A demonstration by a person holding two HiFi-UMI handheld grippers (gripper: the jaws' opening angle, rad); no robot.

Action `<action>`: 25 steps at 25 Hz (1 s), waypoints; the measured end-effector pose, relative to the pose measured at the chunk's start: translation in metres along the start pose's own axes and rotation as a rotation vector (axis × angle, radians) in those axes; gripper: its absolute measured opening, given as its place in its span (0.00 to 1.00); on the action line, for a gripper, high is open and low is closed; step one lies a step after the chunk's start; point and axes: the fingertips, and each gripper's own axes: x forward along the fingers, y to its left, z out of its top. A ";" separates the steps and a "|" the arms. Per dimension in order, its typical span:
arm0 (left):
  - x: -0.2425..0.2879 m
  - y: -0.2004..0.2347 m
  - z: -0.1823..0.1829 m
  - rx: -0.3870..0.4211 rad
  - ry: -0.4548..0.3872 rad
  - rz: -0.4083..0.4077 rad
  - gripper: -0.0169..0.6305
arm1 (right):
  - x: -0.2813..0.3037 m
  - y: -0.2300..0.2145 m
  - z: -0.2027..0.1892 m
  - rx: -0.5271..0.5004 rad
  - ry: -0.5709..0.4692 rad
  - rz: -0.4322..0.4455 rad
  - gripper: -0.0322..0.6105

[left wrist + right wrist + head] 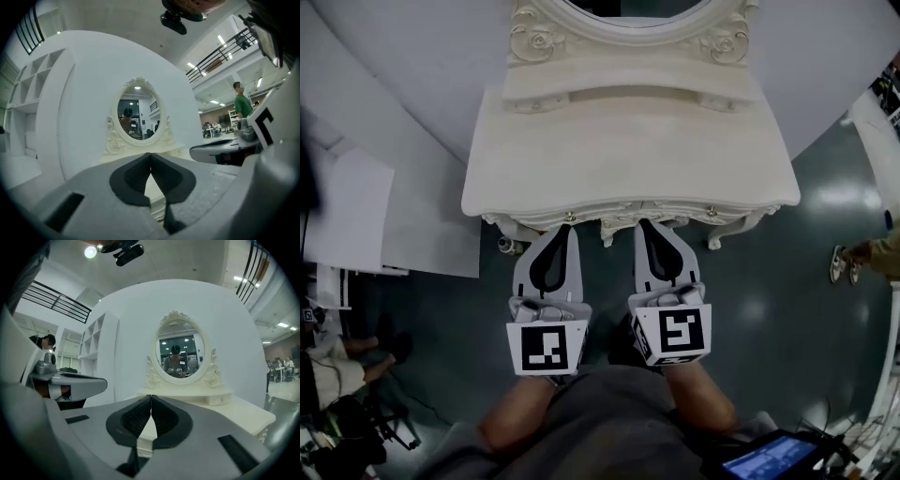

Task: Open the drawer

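Tongs side by side below us, both aimed level at the front edge of the cream dressing table (628, 159): we hold the left gripper (571, 231) with its jaws pressed together on nothing, and the right gripper (645, 225) just the same, tips meeting with nothing between them. We see the drawer (675, 212) as a thin carved strip under the tabletop's front lip, flush with it, a small knob (570, 217) just beyond the left tips, though we cannot tell whether they touch it. Oval mirror (178, 351) stands at the table's back against a curved white wall (412, 84).
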 end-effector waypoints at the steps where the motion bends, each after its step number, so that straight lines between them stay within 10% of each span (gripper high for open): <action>1: 0.002 0.001 0.004 0.002 -0.008 0.021 0.05 | 0.002 -0.002 0.003 -0.007 -0.004 0.017 0.07; 25: 0.067 0.054 -0.060 -0.149 0.193 0.202 0.05 | 0.095 -0.005 -0.013 -0.022 0.186 0.208 0.07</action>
